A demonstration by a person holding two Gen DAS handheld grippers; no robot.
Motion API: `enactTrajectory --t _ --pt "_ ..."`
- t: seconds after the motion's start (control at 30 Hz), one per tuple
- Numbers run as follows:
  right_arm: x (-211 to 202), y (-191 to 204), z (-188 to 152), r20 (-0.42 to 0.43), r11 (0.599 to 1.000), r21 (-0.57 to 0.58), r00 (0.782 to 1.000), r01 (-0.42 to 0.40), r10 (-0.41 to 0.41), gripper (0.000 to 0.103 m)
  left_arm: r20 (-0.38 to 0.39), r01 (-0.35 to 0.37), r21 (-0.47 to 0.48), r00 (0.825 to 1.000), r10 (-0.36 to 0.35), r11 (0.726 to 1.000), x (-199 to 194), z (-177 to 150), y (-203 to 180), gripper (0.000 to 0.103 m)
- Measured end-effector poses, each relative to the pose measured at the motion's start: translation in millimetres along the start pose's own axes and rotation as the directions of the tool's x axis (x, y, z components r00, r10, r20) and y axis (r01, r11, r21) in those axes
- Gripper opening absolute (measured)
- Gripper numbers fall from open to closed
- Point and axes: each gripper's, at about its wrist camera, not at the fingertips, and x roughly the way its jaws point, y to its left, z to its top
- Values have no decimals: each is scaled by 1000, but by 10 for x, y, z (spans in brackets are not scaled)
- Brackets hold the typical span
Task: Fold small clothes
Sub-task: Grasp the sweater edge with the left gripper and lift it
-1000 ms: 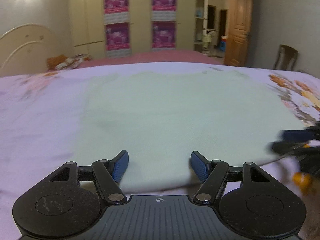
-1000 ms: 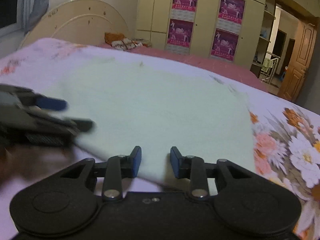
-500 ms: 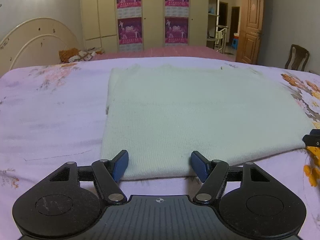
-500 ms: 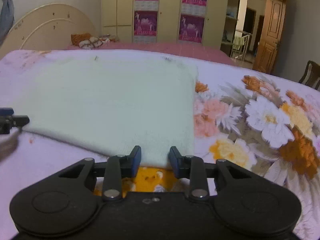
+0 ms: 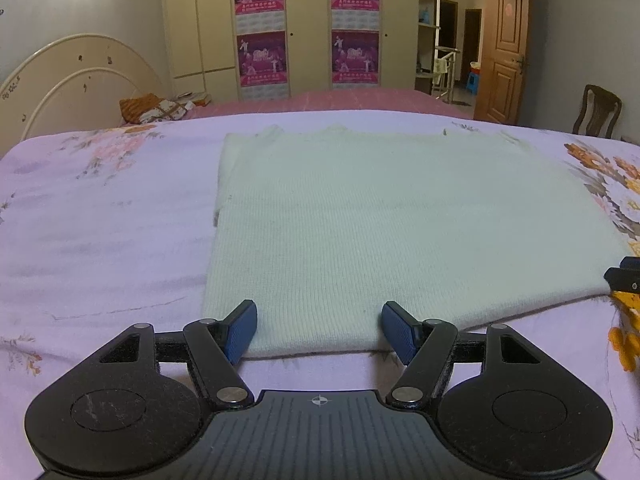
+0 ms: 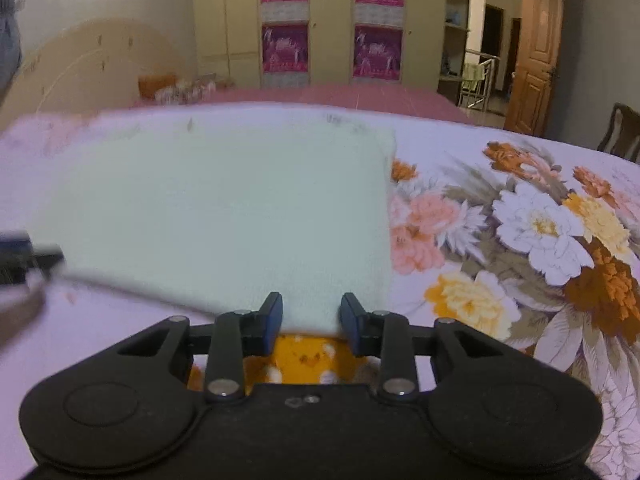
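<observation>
The left gripper [image 5: 319,332], jaws wide and empty, and the right gripper [image 6: 311,317], half open and empty, both straddle the near hem of the pale green knitted garment [image 5: 384,224] lying flat on the floral bedsheet [image 5: 100,240]. If they close too shallow, only the top layer may lift.

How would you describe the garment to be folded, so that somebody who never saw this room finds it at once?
Start at the big bed with the lilac flowered sheet. On it, just ahead of both grippers, lies a pale mint knitted garment, flat and roughly rectangular. It is the only plain, unpatterned cloth there; everything around it is printed with flowers.
</observation>
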Motion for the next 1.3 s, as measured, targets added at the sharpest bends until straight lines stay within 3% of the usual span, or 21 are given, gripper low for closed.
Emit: enactTrajectory --t 0.07,0.13,0.23,0.33,0.4,0.5,0.57,0.63,0.73,0.8,0.87,0.93,1.0,1.07,1.13,1.23,1.3 --pt "-32 -11 51 -11 1000 27 1000 -1 1 32 -14 -6 -24 1000 5 1000 -74 46 18 69" --pt "-120 -73 85 8 997 75 999 -32 32 31 31 17 -73 999 -14 997 -262 65 85 69" --pt "-225 -84 81 18 997 66 999 -38 37 32 51 85 -232 996 -75 969 -447 -38 291 69" --pt "-273 -95 53 13 996 77 999 -43 43 32 42 153 -440 988 -150 885 -428 -247 520 69" --pt "-288 -108 52 11 993 105 998 -57 56 32 51 185 -571 980 -191 800 -342 -377 649 68" --pt "-288 -125 80 9 983 151 995 -101 101 30 133 244 -687 968 -212 684 -221 -465 773 69" --pt "-275 -127 121 16 971 184 988 -154 154 22 179 272 -726 961 -209 632 -108 -468 812 68" --pt "-239 -105 180 26 964 196 983 -182 180 12 201 284 -745 958 -203 604 23 -438 806 68" --pt "-151 -38 305 46 956 193 975 -221 217 9 238 303 -753 953 -187 584 203 -356 751 68" --pt "-43 25 405 51 954 184 972 -236 231 9 251 313 -759 950 -187 571 294 -300 733 59" --pt "82 98 513 58 951 178 967 -255 248 8 249 305 -794 952 -177 526 430 -287 783 37" --pt "219 176 611 61 949 170 964 -266 259 7 240 289 -829 957 -162 478 567 -280 859 23" --pt "357 252 711 61 946 167 960 -279 273 7 228 276 -841 961 -159 465 710 -234 879 15" --pt "485 325 798 59 944 166 959 -284 278 7 219 276 -834 961 -171 478 794 -166 872 7" --pt "596 395 878 55 943 168 957 -289 284 7 235 292 -827 956 -176 481 782 -104 872 7" --pt "663 484 964 64 943 154 956 -294 288 7 314 351 -778 935 -162 521 619 -11 847 7" --pt "685 535 1008 79 942 141 952 -303 295 7 308 345 -781 938 -161 520 667 -30 858 7"
